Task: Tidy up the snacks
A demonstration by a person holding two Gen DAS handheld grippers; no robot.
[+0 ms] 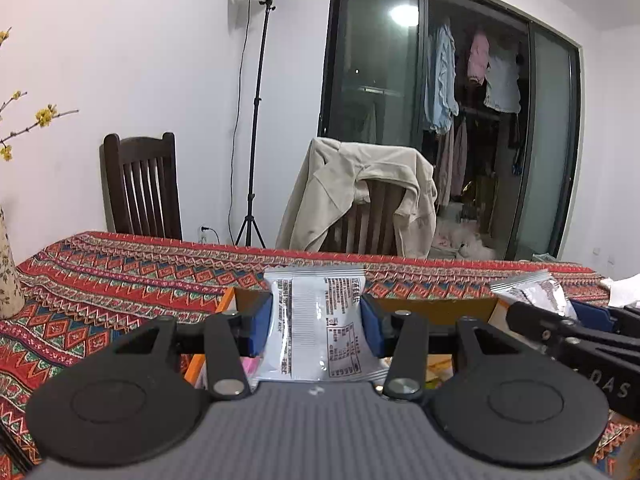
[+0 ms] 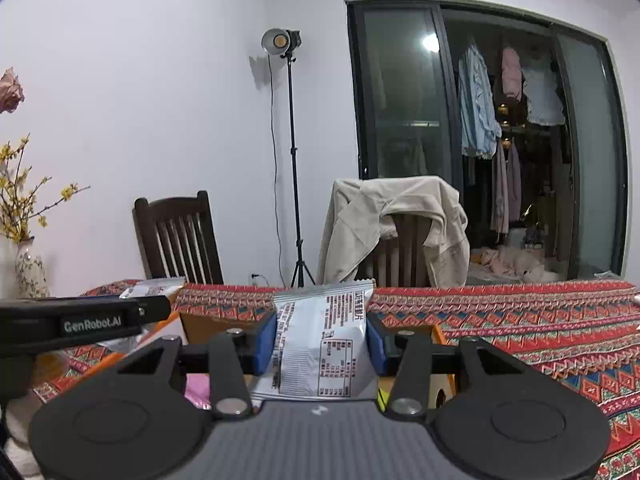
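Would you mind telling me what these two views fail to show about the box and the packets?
- Cardboard box interior: both views, hidden by the left gripper and right gripper.
- Left snack packet and right snack packet: print too small to read.
- Pink item: right wrist view, mostly covered by the gripper.

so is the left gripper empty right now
No, the left gripper is shut on a silver snack packet, pinched upright between its blue pads above the cardboard box.

Table [image 1: 120,280] covered with red patterned cloth. Open cardboard box [image 1: 436,306] standing on it toward the near edge, floral ceramic vase [image 2: 30,268] with yellow blossom branches at the left end, white crumpled item [image 1: 626,290] at the right edge.
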